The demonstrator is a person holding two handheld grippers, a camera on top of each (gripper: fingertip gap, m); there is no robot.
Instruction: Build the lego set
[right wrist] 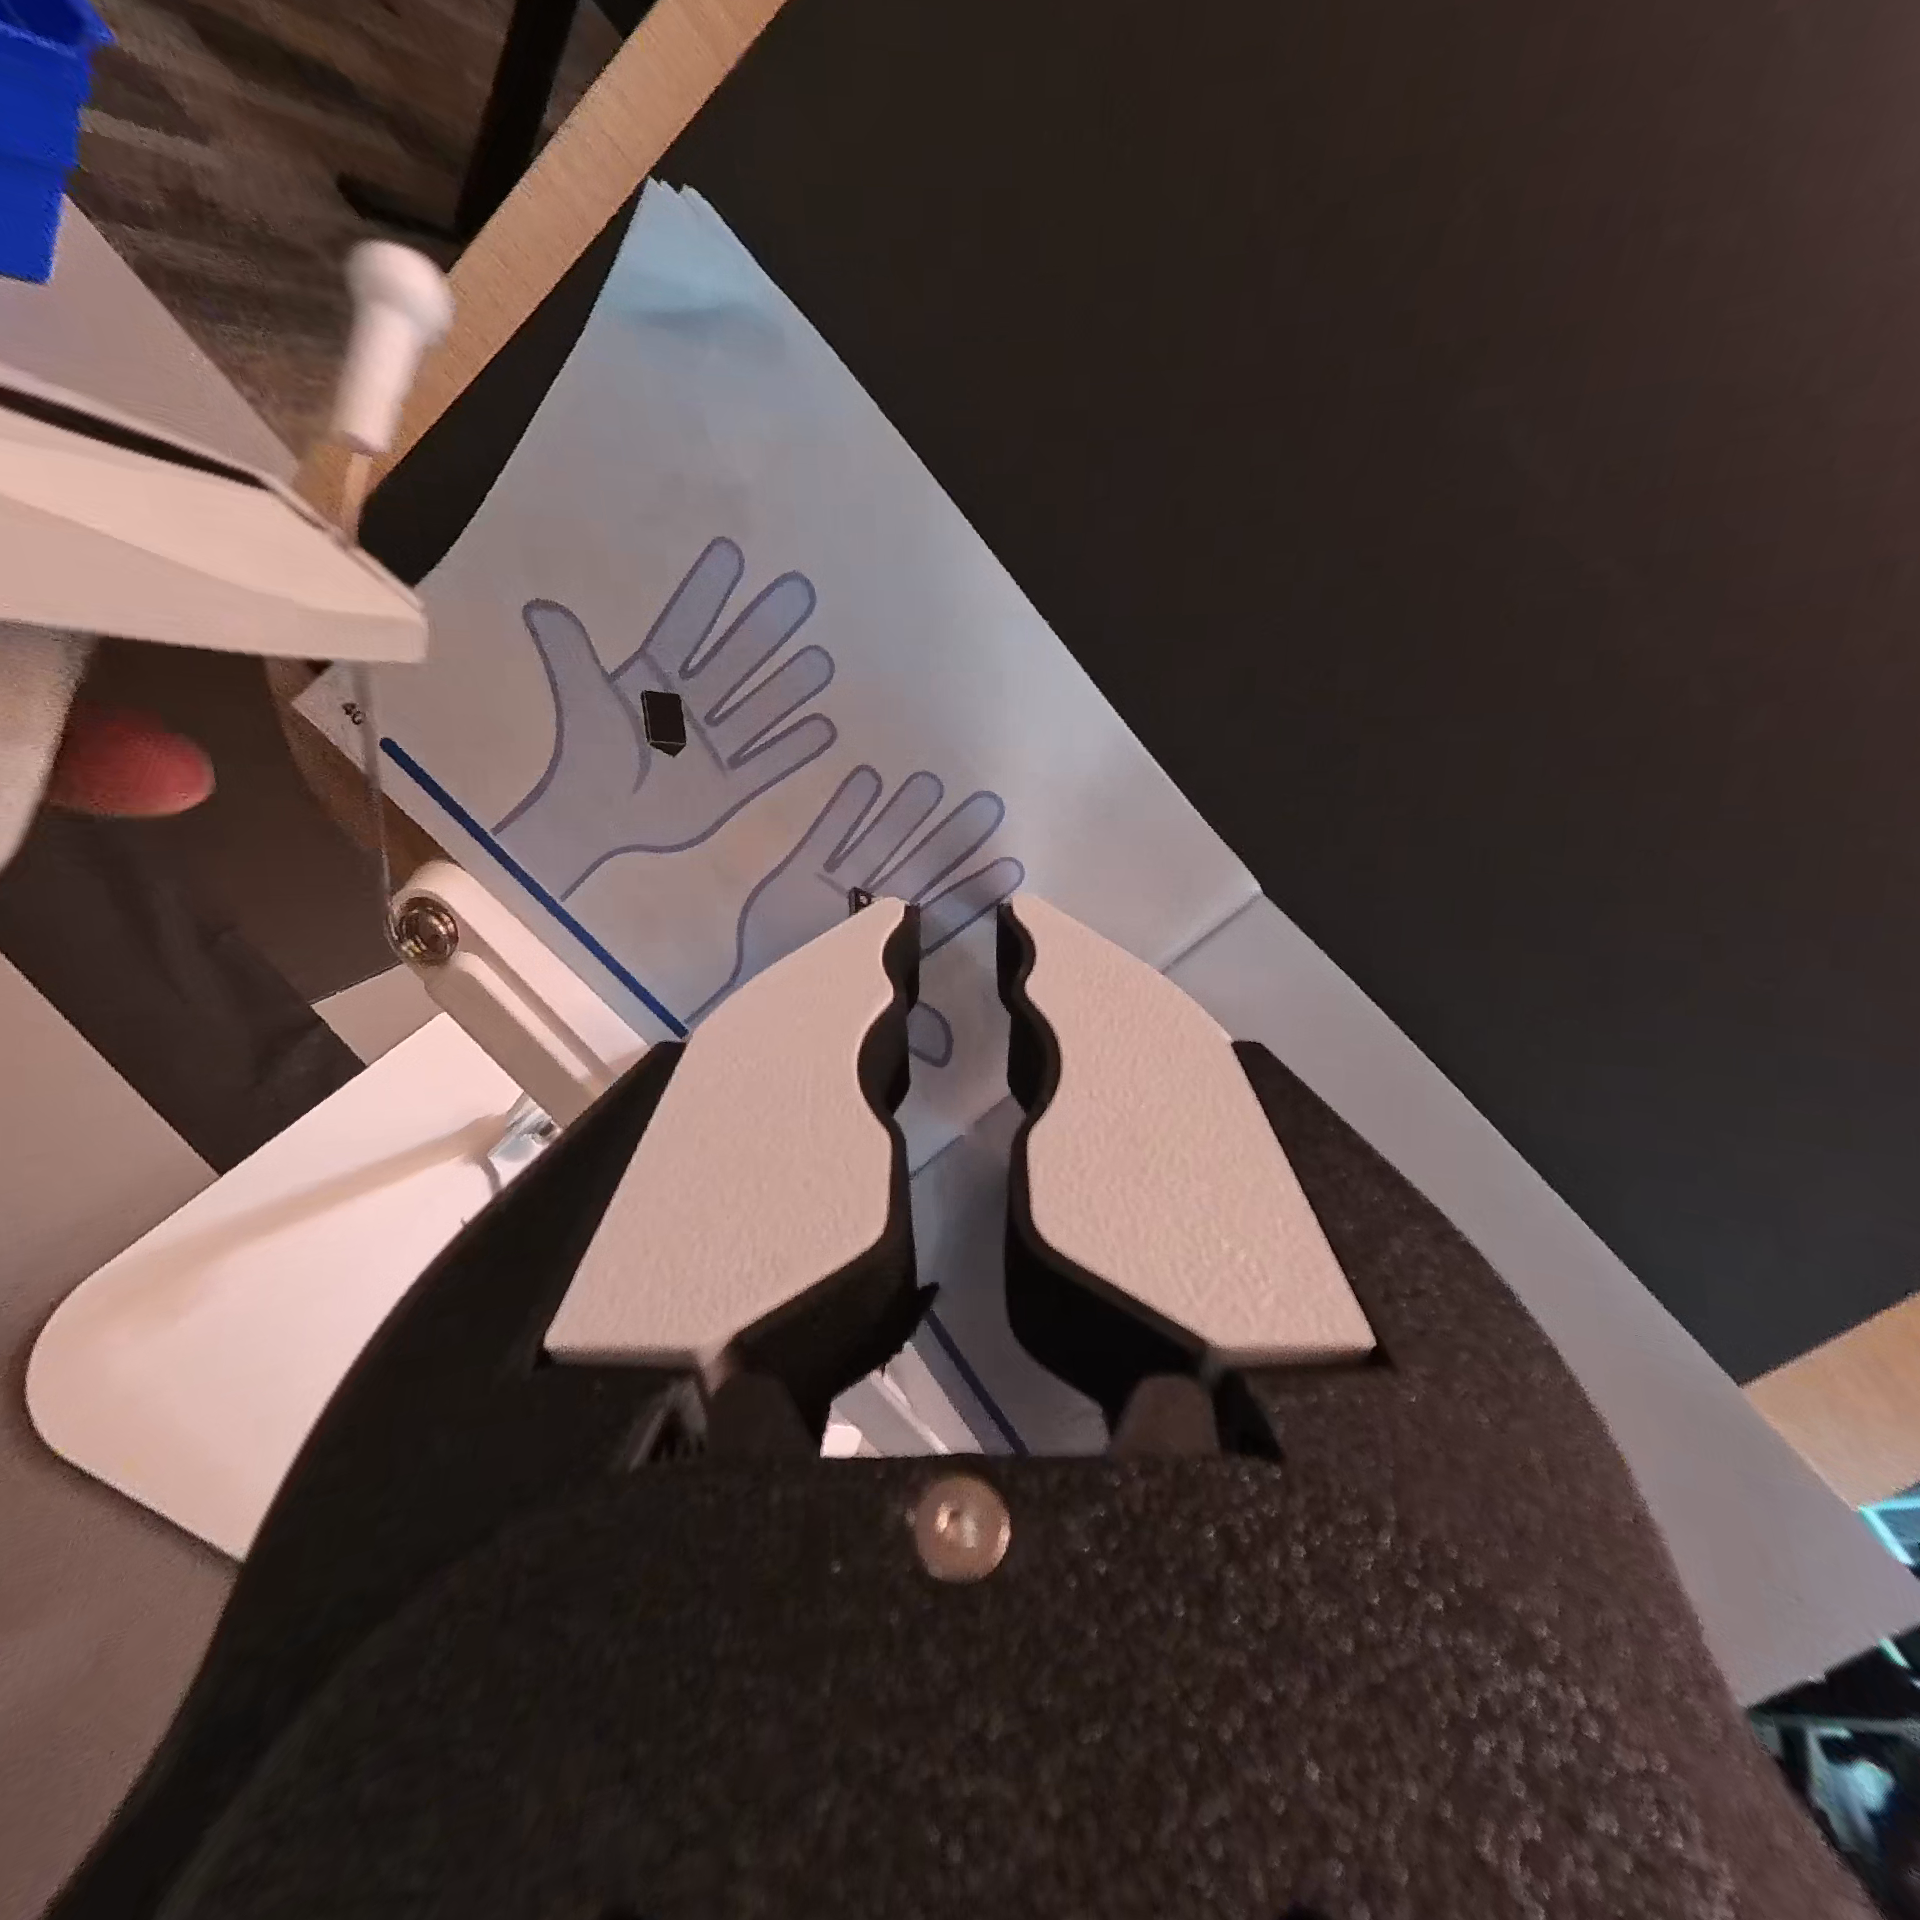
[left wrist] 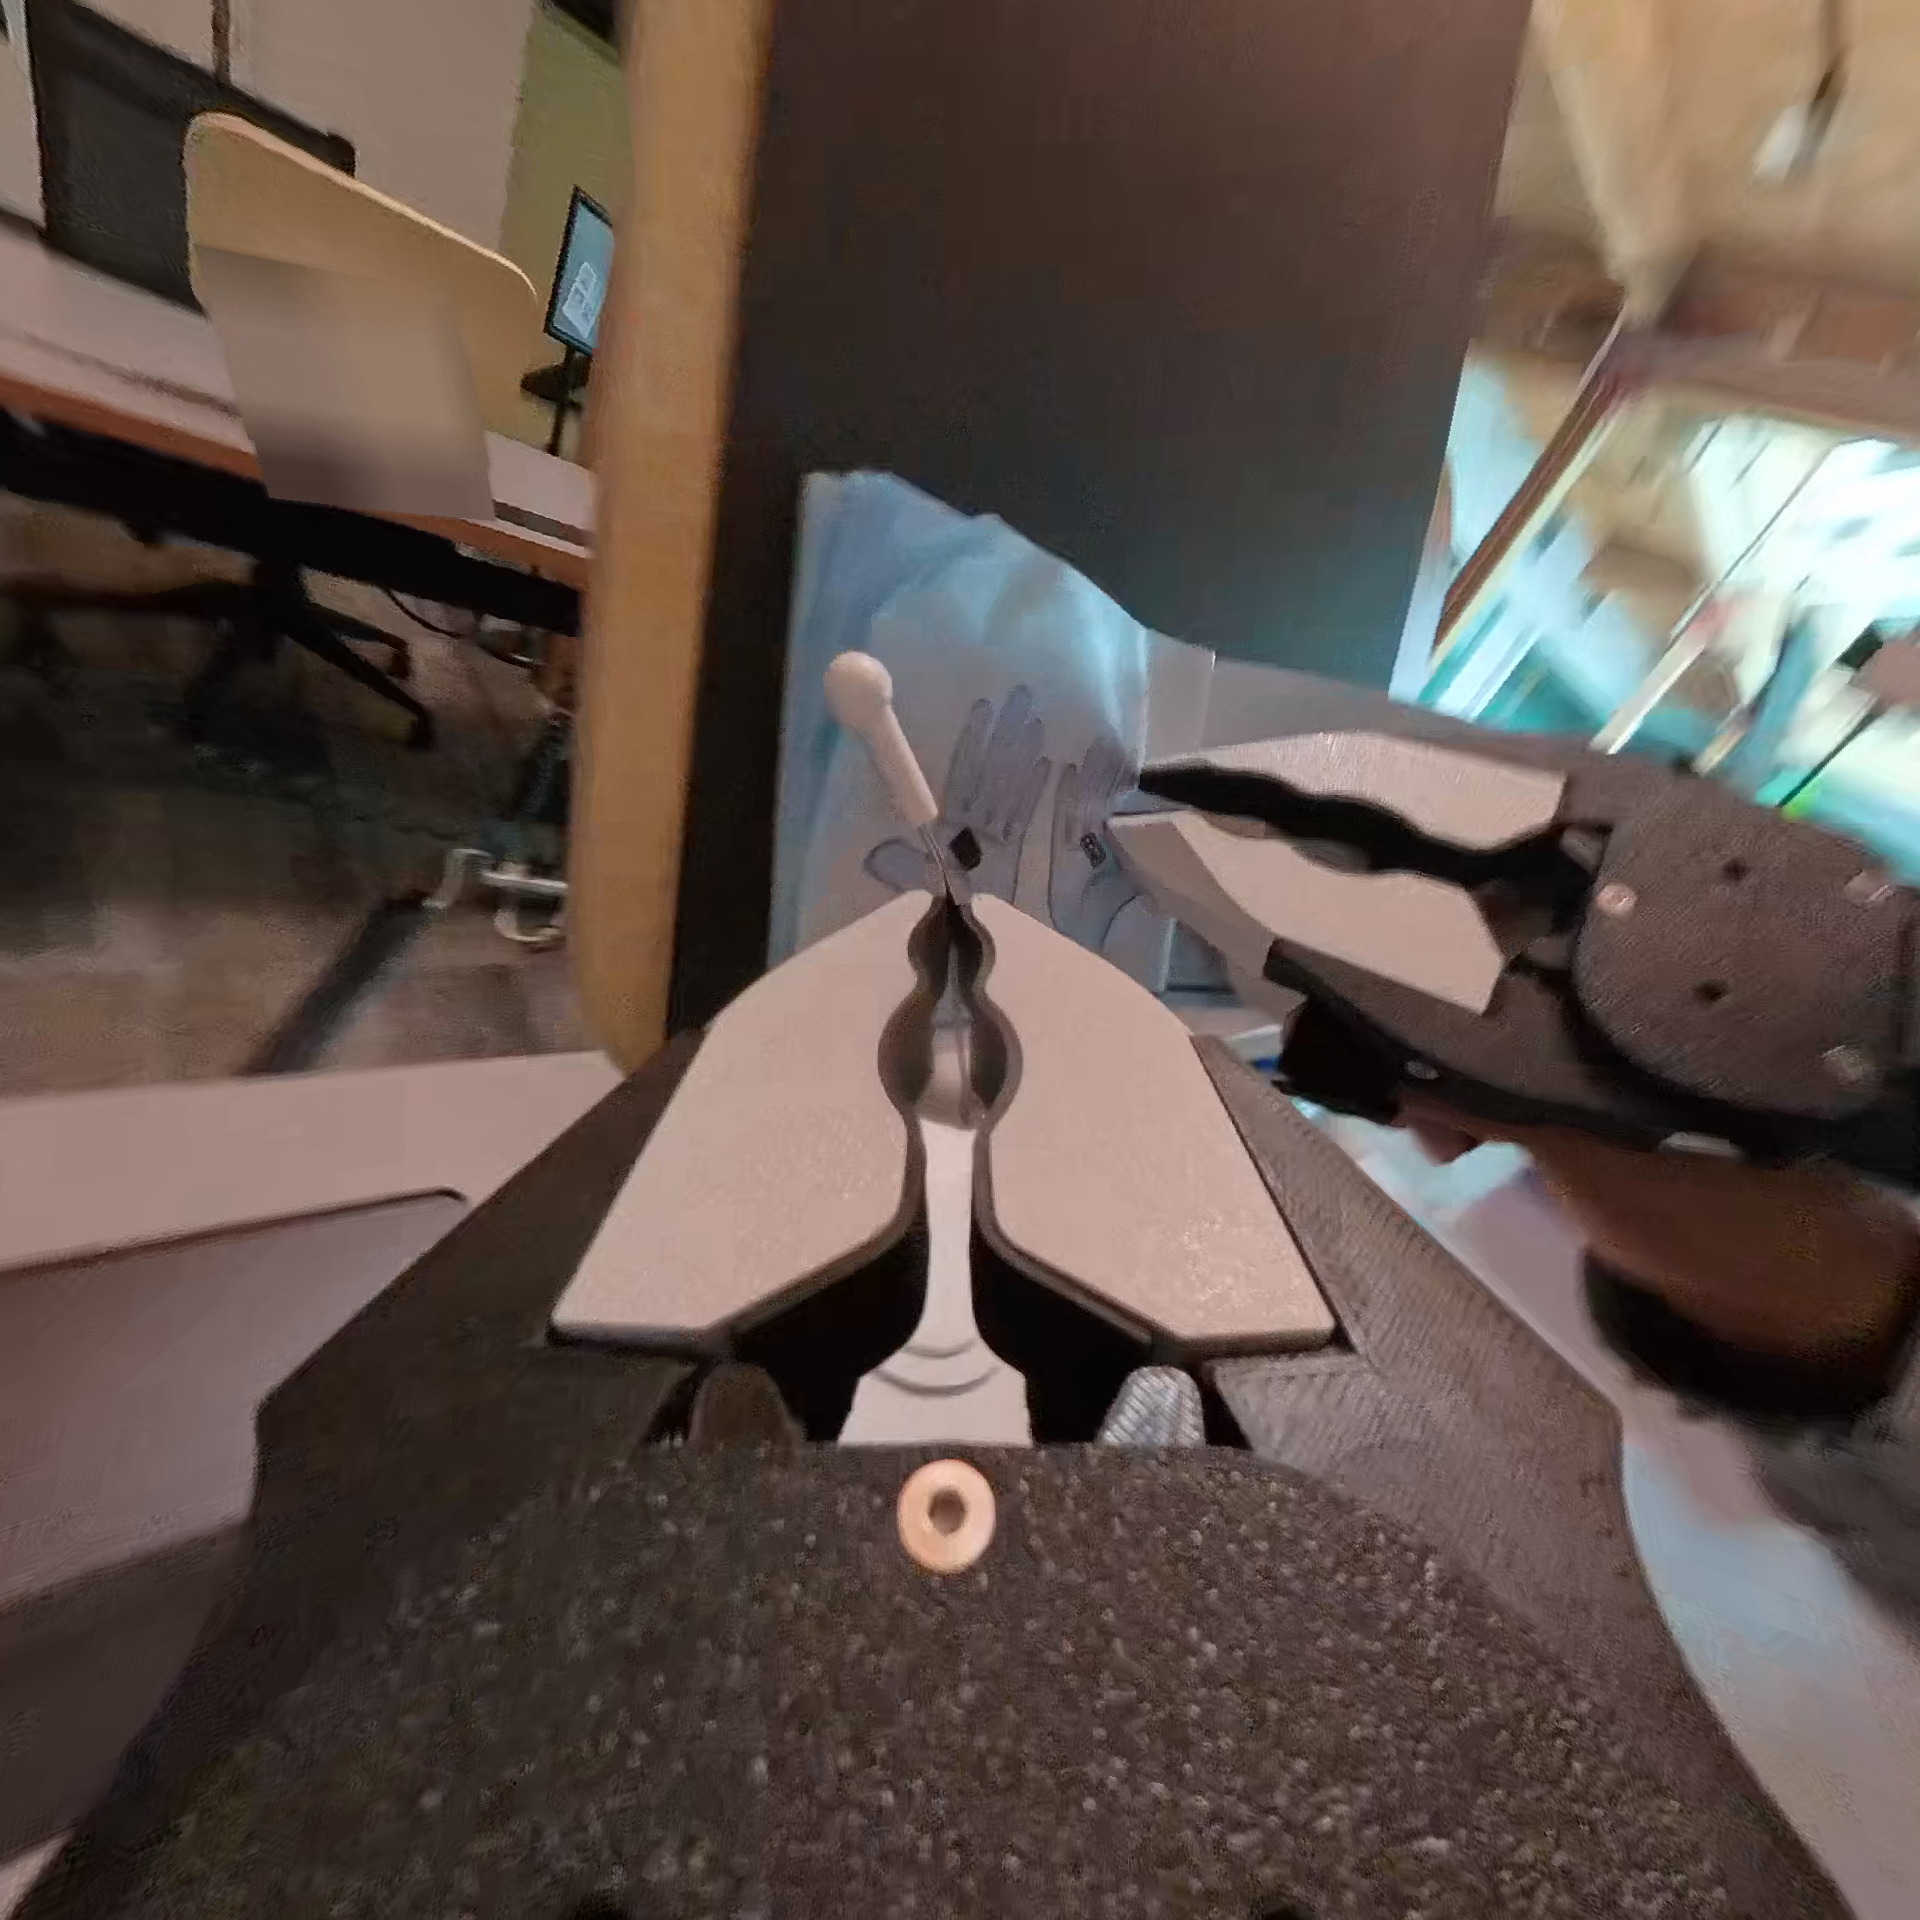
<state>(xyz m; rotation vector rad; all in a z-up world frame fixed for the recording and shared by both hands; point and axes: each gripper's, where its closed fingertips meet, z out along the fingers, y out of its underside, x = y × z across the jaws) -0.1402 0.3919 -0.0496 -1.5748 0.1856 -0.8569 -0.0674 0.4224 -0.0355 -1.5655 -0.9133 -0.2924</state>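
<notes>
No loose brick shows. A pale blue instruction booklet [left wrist: 987, 644] [right wrist: 935, 582], open at a drawing of two hands, leans on a dark panel [left wrist: 1091, 312]. My left gripper [left wrist: 951, 906] is shut on a thin metal rod topped by a white knob [left wrist: 871, 707]; the rod runs down between the fingers. The knob also shows in the right wrist view [right wrist: 390, 312], above the left gripper's finger [right wrist: 208, 561]. My right gripper [right wrist: 956, 920] is slightly open and empty, pointing at the lower drawn hand. In the left wrist view it [left wrist: 1143, 805] comes in from the right, just beside the rod.
A white stand with a flat base [right wrist: 260, 1299] and a hinged arm [right wrist: 488, 987] carries the booklet; the rod ends at the arm's metal eyelet [right wrist: 421, 928]. A blue bin [right wrist: 42, 135] sits at the top left. A person's fingertip [right wrist: 135, 771] shows under the left gripper. Chairs and desks stand behind [left wrist: 343, 343]. Tip to tip, the grippers are about 9 centimeters apart. The arm's metal eyelet [right wrist: 421, 928] is about 5 centimeters from my left fingertips.
</notes>
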